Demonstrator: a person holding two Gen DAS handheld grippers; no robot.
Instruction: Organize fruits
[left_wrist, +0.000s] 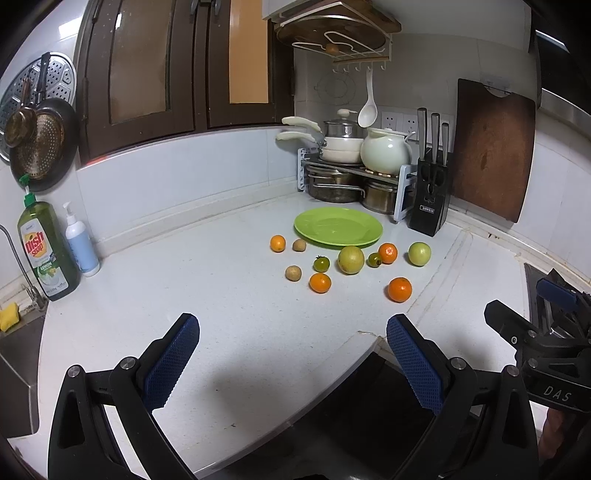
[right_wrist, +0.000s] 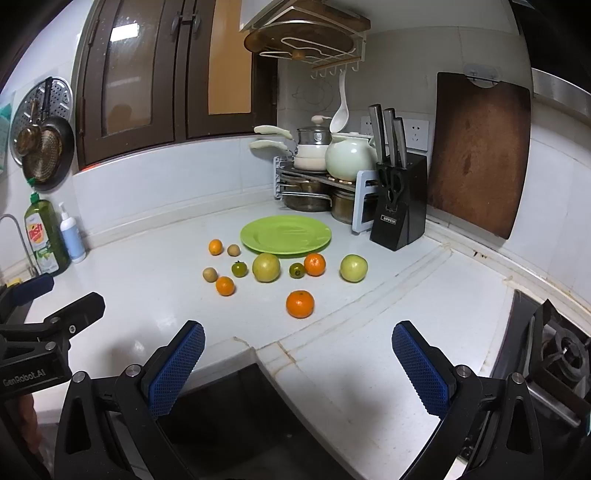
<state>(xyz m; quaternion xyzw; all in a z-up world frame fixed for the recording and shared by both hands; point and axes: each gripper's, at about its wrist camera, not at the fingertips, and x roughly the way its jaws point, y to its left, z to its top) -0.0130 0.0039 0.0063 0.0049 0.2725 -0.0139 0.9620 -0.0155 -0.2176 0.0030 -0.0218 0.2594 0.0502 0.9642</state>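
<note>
Where the left wrist view looks along its fingers, the left gripper (left_wrist: 291, 365) is seen with blue pads spread wide and nothing held between them, hanging over the near edge of the white countertop (left_wrist: 207, 295). Well ahead of the fingertips, the fruits are laid out loose on the counter: a nearest orange (left_wrist: 399, 289), a second orange (left_wrist: 320, 283), a third (left_wrist: 388, 253) touching a small green tomato (left_wrist: 374, 259), a fourth, smaller orange (left_wrist: 277, 243), two yellow-green round fruits (left_wrist: 351, 260) (left_wrist: 419, 253), another green tomato (left_wrist: 321, 264) and two small brown fruits (left_wrist: 293, 273) (left_wrist: 299, 244). Just behind them lies an empty green plate (left_wrist: 338, 227). A knife block (left_wrist: 430, 201) is noted to its right.

In the right wrist view, the right gripper (right_wrist: 297, 363) is likewise recorded wide apart and empty, above the counter's front corner. The same nearest orange (right_wrist: 300, 304) lies ahead of it, roughly centred between the fingers but well apart from them; the plate (right_wrist: 286, 235) sits farther back, no fruit on it. The left gripper (right_wrist: 51, 317) shows at the left margin.
</note>
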